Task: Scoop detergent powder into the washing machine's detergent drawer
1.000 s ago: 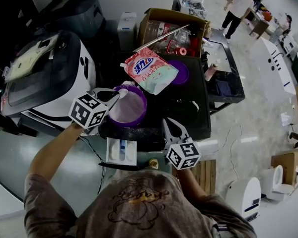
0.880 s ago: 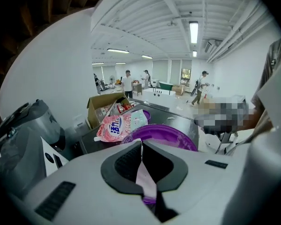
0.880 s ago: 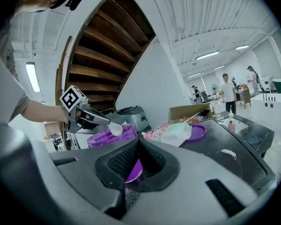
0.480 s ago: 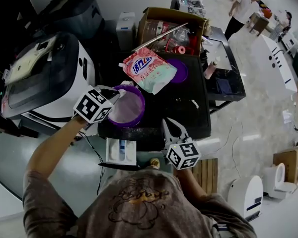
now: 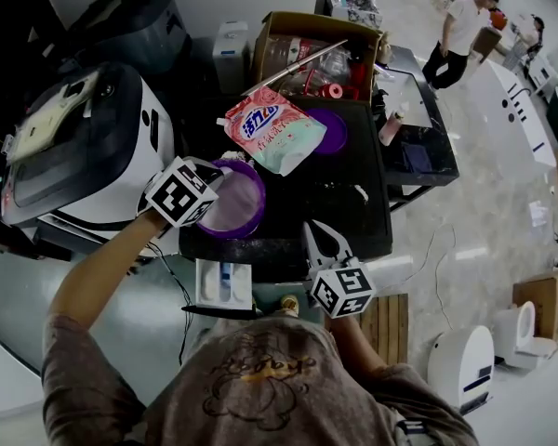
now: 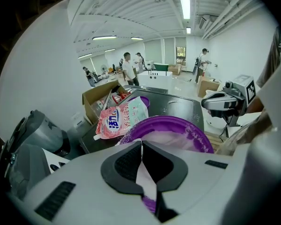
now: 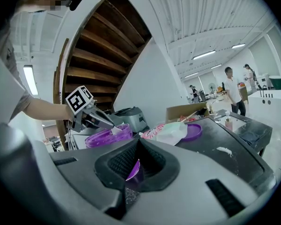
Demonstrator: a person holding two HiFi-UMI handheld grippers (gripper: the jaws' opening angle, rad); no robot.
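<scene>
One gripper (image 5: 221, 177), left, at tub (image 5: 260, 216) rim

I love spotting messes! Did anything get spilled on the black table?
Yes. A small patch of what looks like white powder lies loose on the black table, right of the detergent pouch.

— Where is the left gripper (image 5: 219, 178)?
— Out ahead and to the left, on a bare left forearm (image 5: 102, 268) stretched well away from the torso. Its jaws are pinched on a thin pale strip (image 6: 143, 175).
— And the right gripper (image 5: 324, 238)?
— Close in front of the chest with the arm tucked in, pointing forward. Its jaws are closed on a small purple piece (image 7: 133, 170). The two grippers are well apart.
</scene>
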